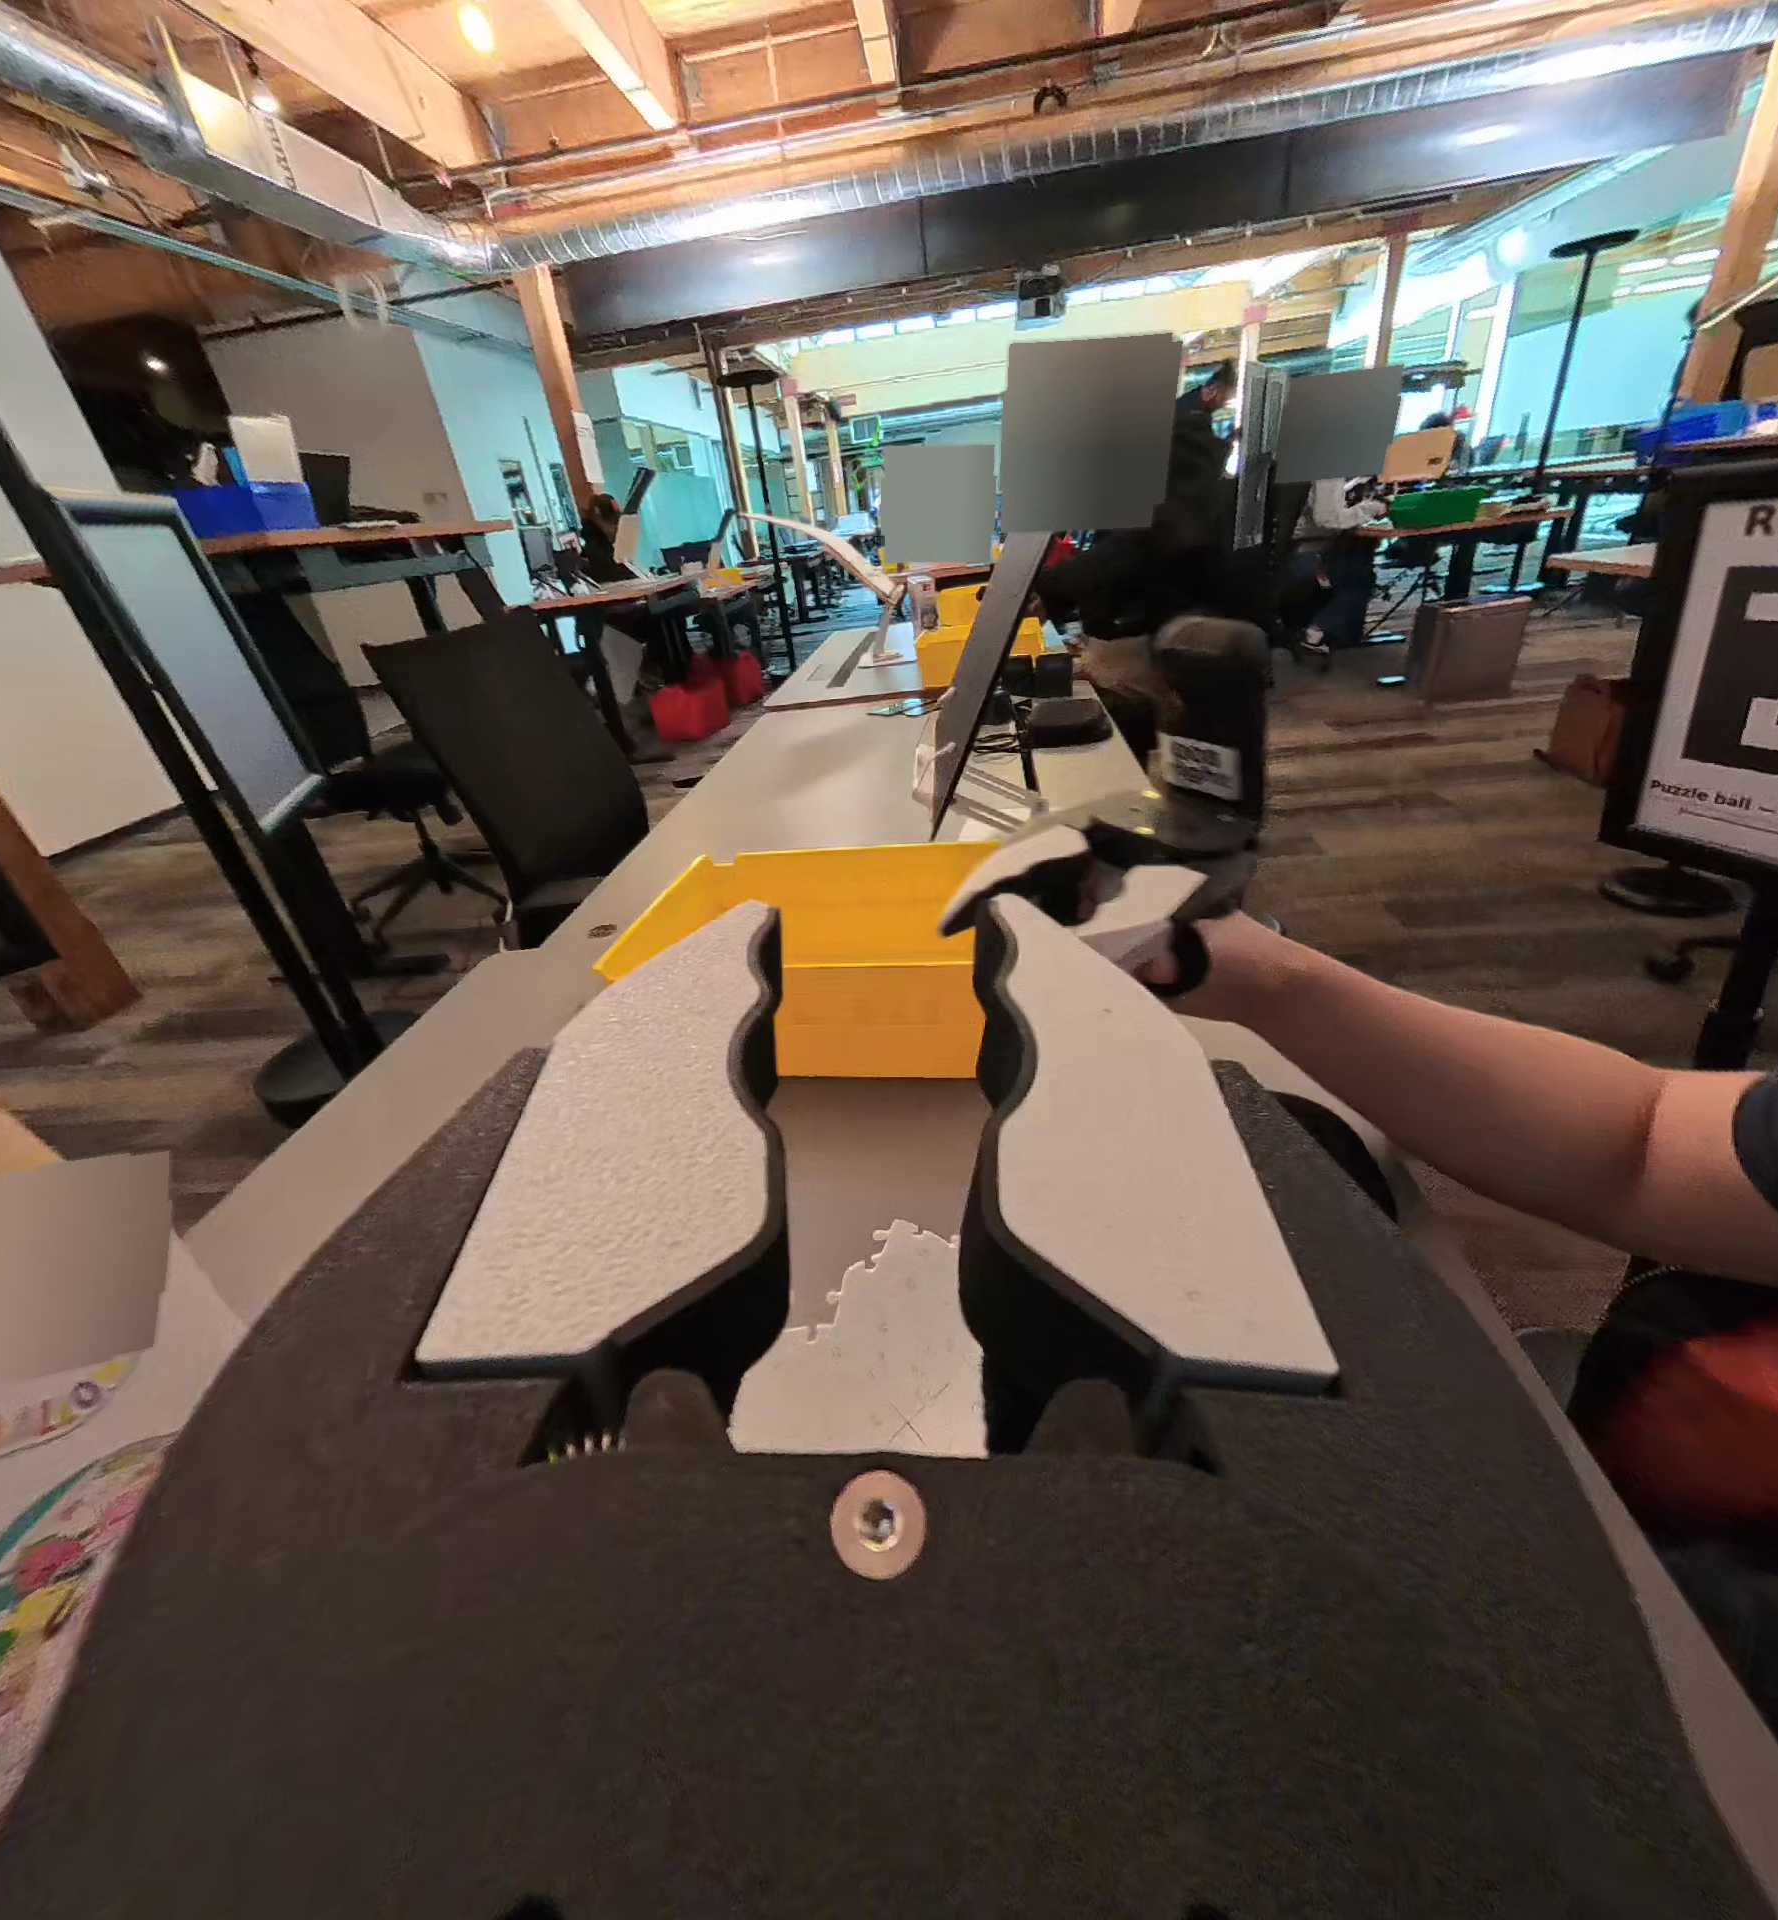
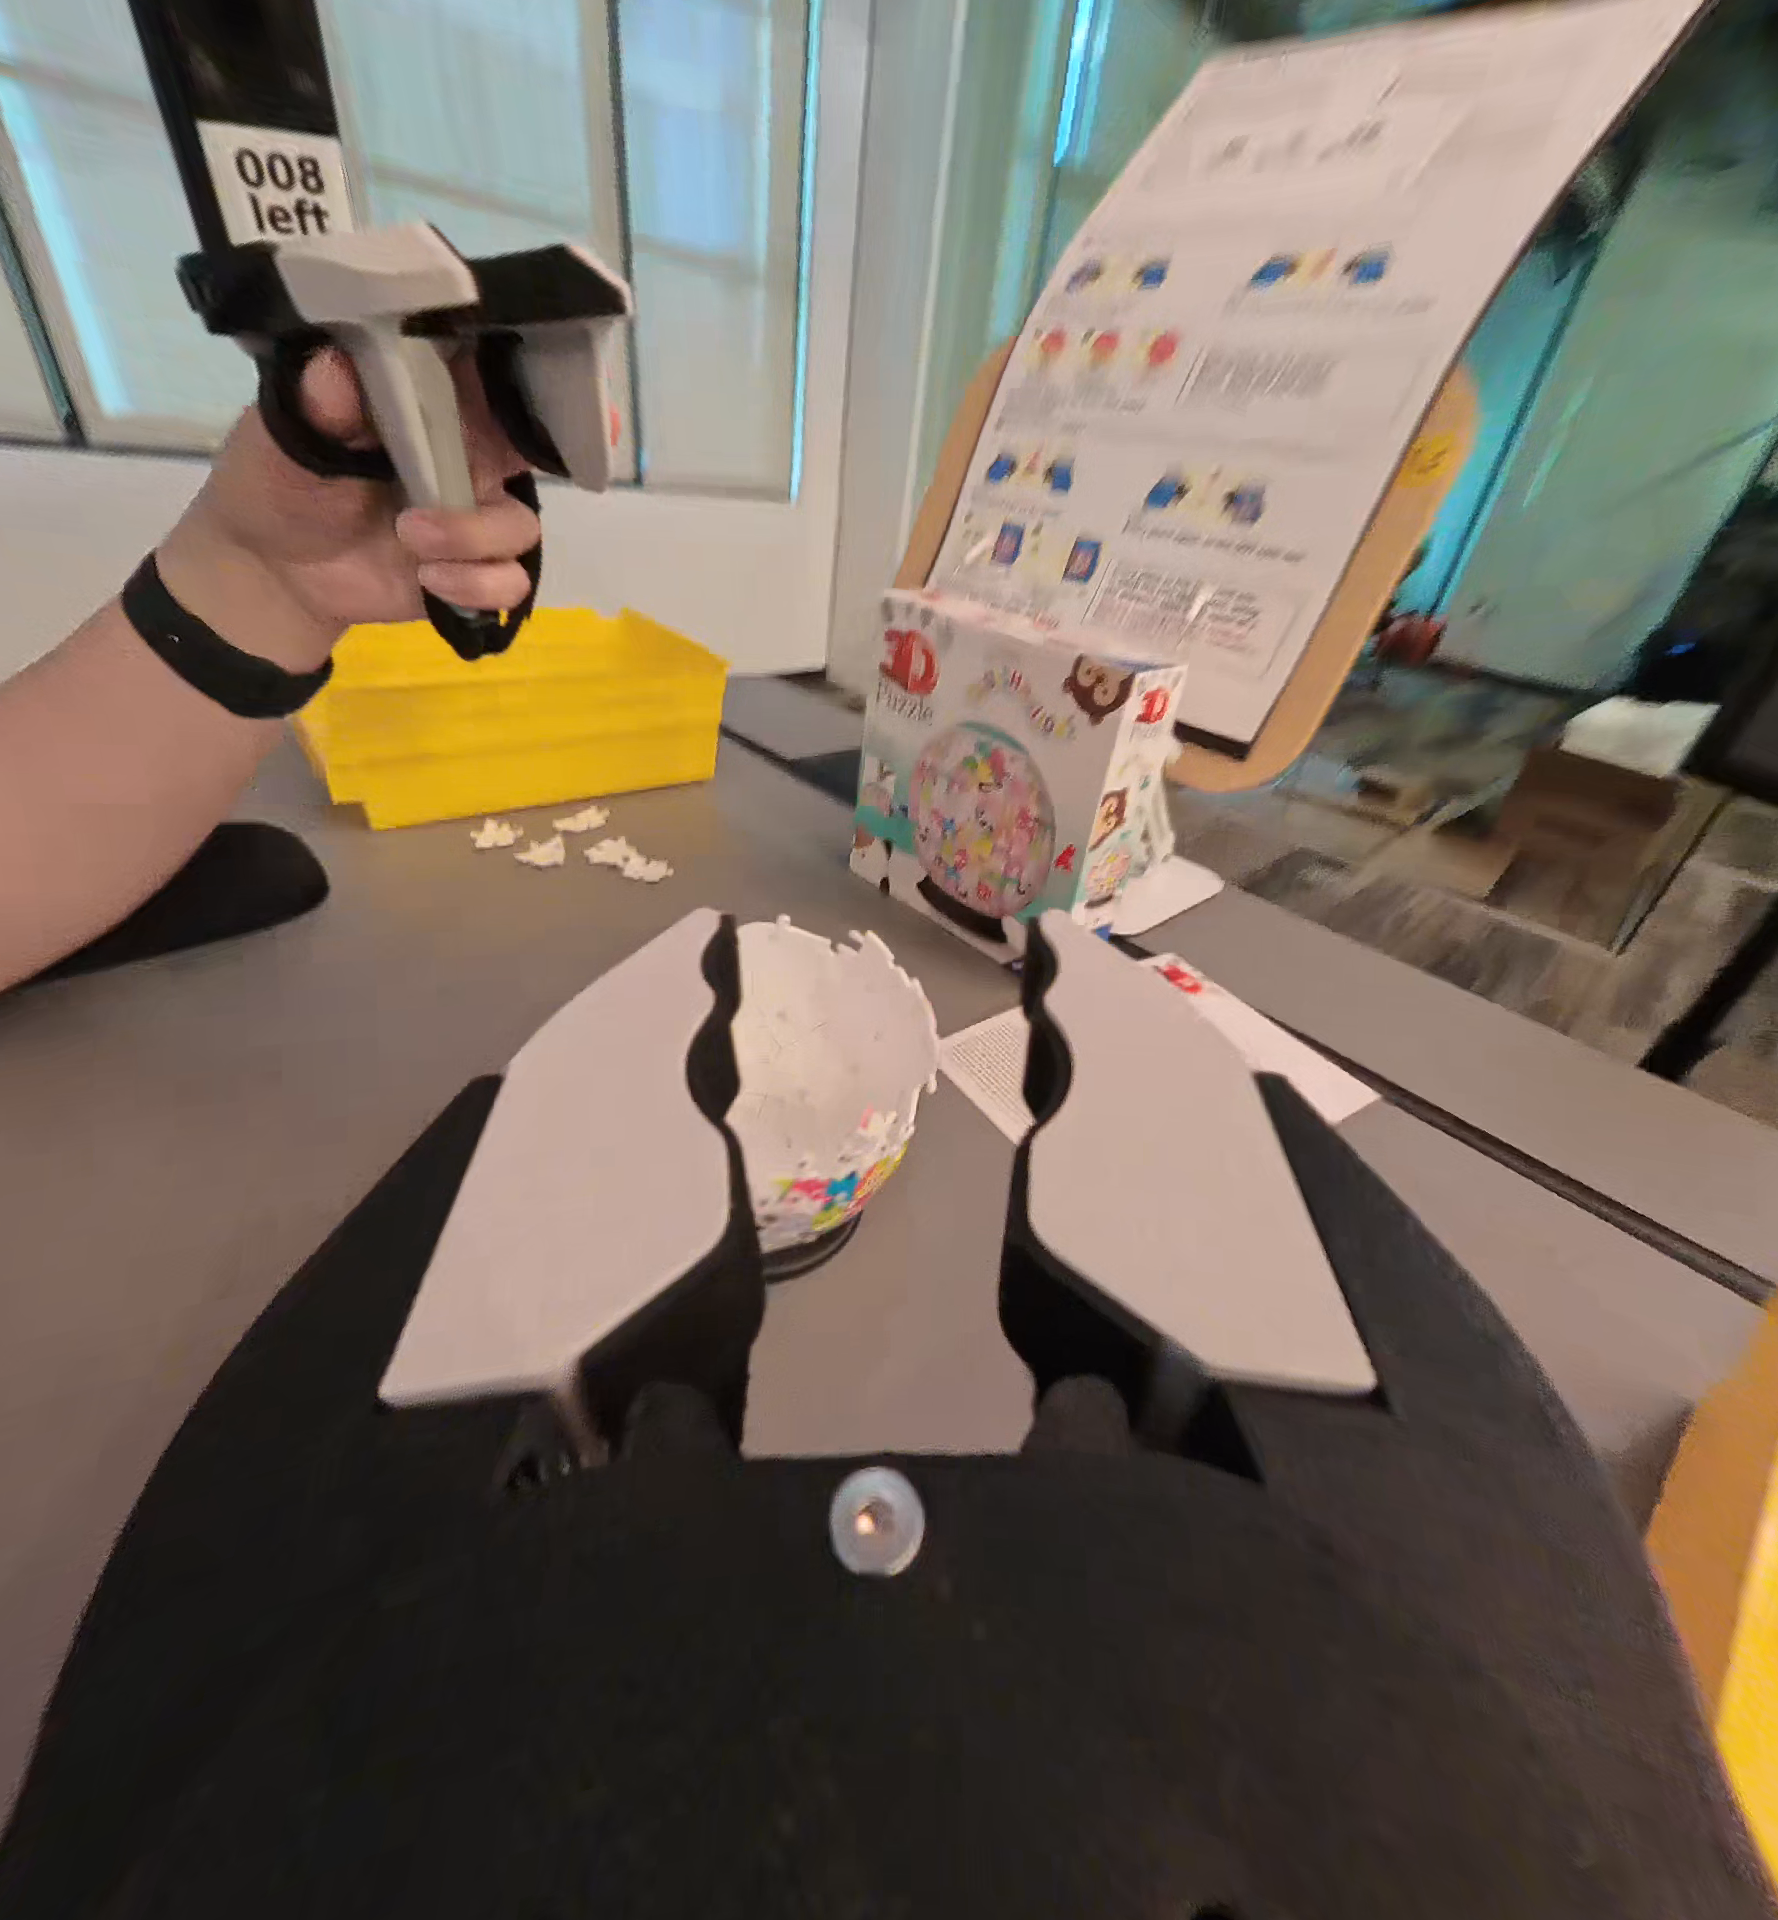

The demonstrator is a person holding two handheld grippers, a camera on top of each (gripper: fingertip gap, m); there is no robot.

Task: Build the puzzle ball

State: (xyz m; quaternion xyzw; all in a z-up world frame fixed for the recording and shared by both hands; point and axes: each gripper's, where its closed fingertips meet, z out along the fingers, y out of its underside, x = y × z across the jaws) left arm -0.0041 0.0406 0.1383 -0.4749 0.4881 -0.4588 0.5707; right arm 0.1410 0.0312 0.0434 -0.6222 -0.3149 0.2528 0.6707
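The half-built puzzle ball (image 2: 833,1081) is a white shell with a colourful outside, standing on a dark ring on the grey table (image 2: 241,1091). My right gripper (image 2: 874,956) is open, and the ball sits between its fingers against the left one, not pinched. My left gripper (image 1: 877,935) is open. A white jigsaw-edged puzzle part (image 1: 869,1351) shows low between its fingers; I cannot tell whether it touches them. The left gripper also shows in the right wrist view (image 2: 511,478), raised above a yellow tray. The right gripper shows in the left wrist view (image 1: 1061,904). Several loose white pieces (image 2: 578,847) lie by the tray.
A yellow tray (image 2: 511,717) stands at the back left and the puzzle box (image 2: 1010,800) behind the ball. A tilted instruction board (image 2: 1228,416) and a paper leaflet (image 2: 989,1060) are at the right. A yellow bin (image 1: 864,997) sits ahead of my left gripper. Left tips to right tips: about 20 cm.
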